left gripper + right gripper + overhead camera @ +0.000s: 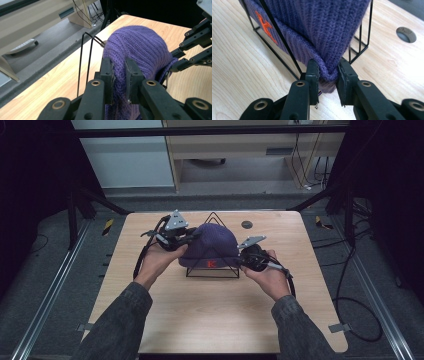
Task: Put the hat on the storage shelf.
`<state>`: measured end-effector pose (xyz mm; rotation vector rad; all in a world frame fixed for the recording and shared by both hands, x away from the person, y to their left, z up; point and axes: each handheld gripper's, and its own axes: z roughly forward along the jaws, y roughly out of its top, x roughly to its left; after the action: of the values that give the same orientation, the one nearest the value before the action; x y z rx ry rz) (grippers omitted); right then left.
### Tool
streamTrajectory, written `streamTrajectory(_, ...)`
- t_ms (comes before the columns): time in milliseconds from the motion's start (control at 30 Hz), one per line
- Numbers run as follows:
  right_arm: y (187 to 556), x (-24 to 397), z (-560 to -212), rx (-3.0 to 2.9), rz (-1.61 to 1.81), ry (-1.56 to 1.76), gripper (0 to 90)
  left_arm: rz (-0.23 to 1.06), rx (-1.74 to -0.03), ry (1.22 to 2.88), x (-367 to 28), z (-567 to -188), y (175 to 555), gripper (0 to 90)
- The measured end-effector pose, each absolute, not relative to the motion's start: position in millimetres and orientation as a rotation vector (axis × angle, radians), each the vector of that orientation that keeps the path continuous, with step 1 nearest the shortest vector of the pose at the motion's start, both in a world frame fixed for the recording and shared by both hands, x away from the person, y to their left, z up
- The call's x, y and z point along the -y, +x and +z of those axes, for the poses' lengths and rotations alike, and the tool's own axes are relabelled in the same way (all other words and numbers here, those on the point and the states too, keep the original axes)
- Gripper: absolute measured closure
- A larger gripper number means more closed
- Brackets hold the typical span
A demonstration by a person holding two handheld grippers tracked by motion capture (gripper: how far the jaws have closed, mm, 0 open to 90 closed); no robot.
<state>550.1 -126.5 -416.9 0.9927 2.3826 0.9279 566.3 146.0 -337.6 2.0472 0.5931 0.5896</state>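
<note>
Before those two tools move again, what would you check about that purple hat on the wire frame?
1. Left tool pinches the knit of the purple hat: ok, fabric is bunched between its pads.
2. Right tool grips the hat's folded brim: ok, the cuff is squeezed between its pads.
3. Hat sits over the black wire frame: ok, the frame's tip shows above the crown.
4. Frame stands flat on the table: ok in the high view.
5. Brim fully down all round: cannot tell, the far side is hidden.

Wire stand (214,251) (black) amid bare table (210,315)
</note>
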Motion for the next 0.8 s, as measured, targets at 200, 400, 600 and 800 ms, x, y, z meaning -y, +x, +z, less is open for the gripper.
streamTrajectory(200,551,126,-425,-2.390,0.916,1.010,72.8,0.578,-0.602,2.044,-147,-349,565,79.0)
streamTrajectory(400,551,123,-429,-2.397,0.903,1.001,72.7,0.563,-0.616,2.034,-151,-355,565,79.0)
streamTrajectory(600,549,125,-430,-2.394,0.920,1.012,72.6,0.564,-0.609,2.033,-151,-356,563,78.9)
streamTrajectory(800,549,127,-432,-2.393,0.919,1.018,72.5,0.564,-0.608,2.034,-151,-358,562,78.8)
